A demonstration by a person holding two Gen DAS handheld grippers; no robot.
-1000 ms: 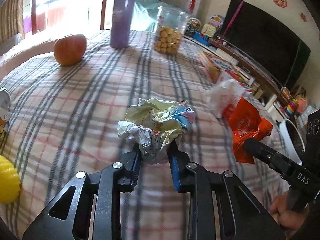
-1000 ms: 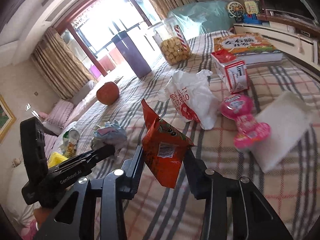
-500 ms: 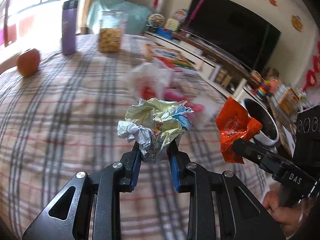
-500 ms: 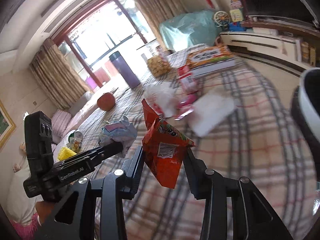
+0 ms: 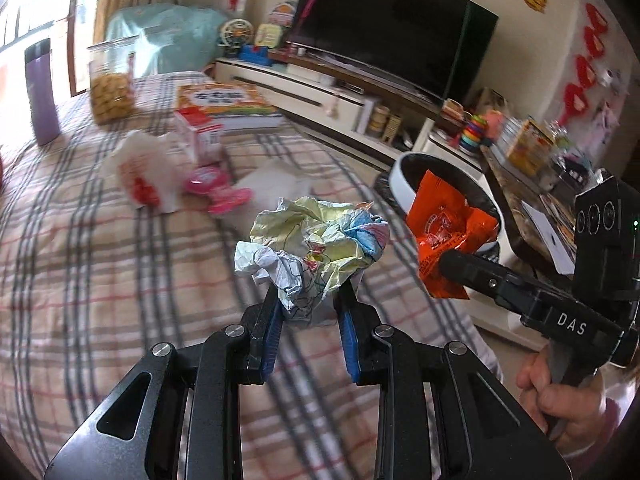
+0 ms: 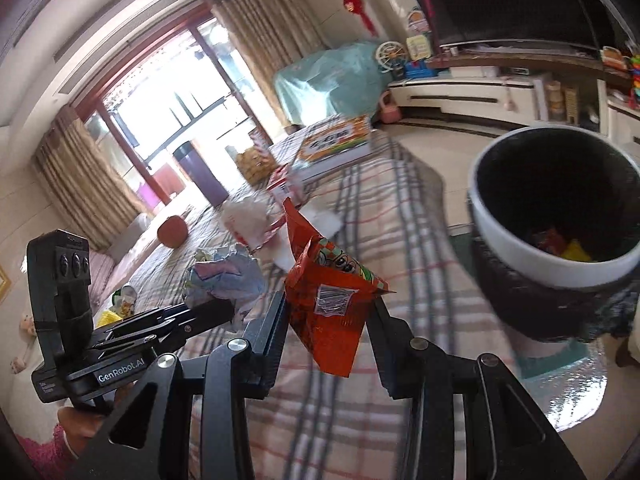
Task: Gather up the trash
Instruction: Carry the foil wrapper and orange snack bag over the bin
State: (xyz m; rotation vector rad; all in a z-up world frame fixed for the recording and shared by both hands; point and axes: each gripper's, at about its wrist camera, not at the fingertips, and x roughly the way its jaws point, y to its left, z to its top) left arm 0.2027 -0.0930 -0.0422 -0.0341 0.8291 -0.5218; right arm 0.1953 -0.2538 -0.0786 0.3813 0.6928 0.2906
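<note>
My left gripper (image 5: 310, 300) is shut on a crumpled ball of coloured paper (image 5: 312, 240) and holds it above the plaid table. My right gripper (image 6: 328, 308) is shut on an orange snack wrapper (image 6: 328, 300); the wrapper also shows in the left wrist view (image 5: 448, 236), in front of the bin. The white bin with a black liner (image 6: 520, 256) stands beside the table's right edge, with some wrappers at its bottom; its rim also shows in the left wrist view (image 5: 404, 184). The paper ball also shows left of the wrapper in the right wrist view (image 6: 228, 276).
On the plaid tablecloth (image 5: 100, 260) lie a white plastic bag (image 5: 148, 176), a pink toy (image 5: 216, 188), a white pad (image 5: 280, 184), a small carton (image 5: 198, 132), a book (image 5: 228, 106), a cookie jar (image 5: 112, 80) and a purple flask (image 5: 42, 92). An apple (image 6: 172, 230) lies farther back.
Both grippers have swung right across the table with their loads, toward the table's right edge. The bin now looms large in the right wrist view.
</note>
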